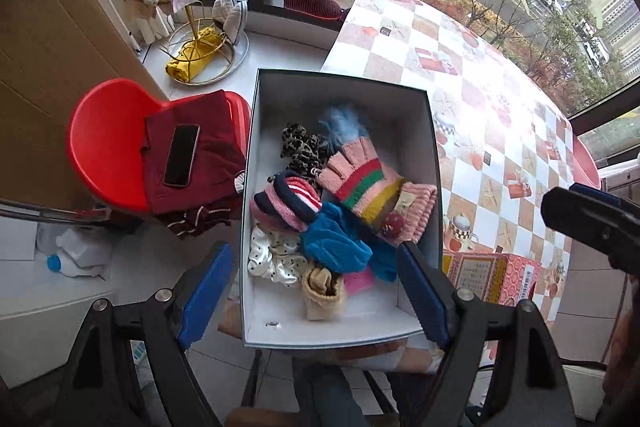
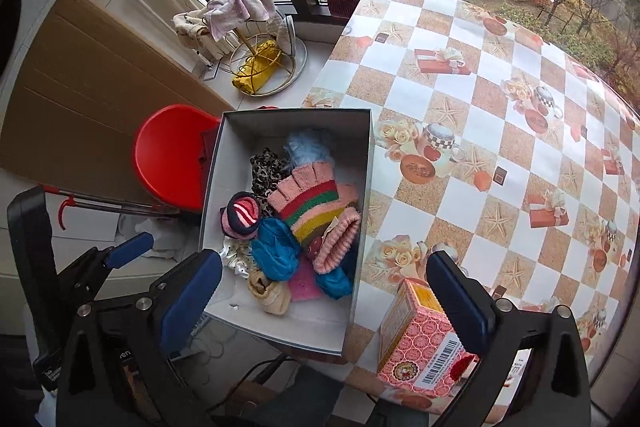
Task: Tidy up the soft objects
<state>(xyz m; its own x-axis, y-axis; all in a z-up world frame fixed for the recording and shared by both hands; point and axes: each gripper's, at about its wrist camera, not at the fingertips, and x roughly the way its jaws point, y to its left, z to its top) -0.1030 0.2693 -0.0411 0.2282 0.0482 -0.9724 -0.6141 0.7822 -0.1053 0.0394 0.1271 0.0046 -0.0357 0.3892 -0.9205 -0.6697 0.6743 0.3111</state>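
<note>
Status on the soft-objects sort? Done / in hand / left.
Done: gloves, socks and scrunchies lie piled in the white box, striped glove on top. In hand: nothing; left hand-held gripper and right hand-held gripper open, empty. Left: no soft items visible on the checkered table.

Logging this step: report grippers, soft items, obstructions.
Left gripper open, empty. Right gripper open, empty. Gloves, scrunchies, socks piled in white box. Pink carton under right fingers.
</note>
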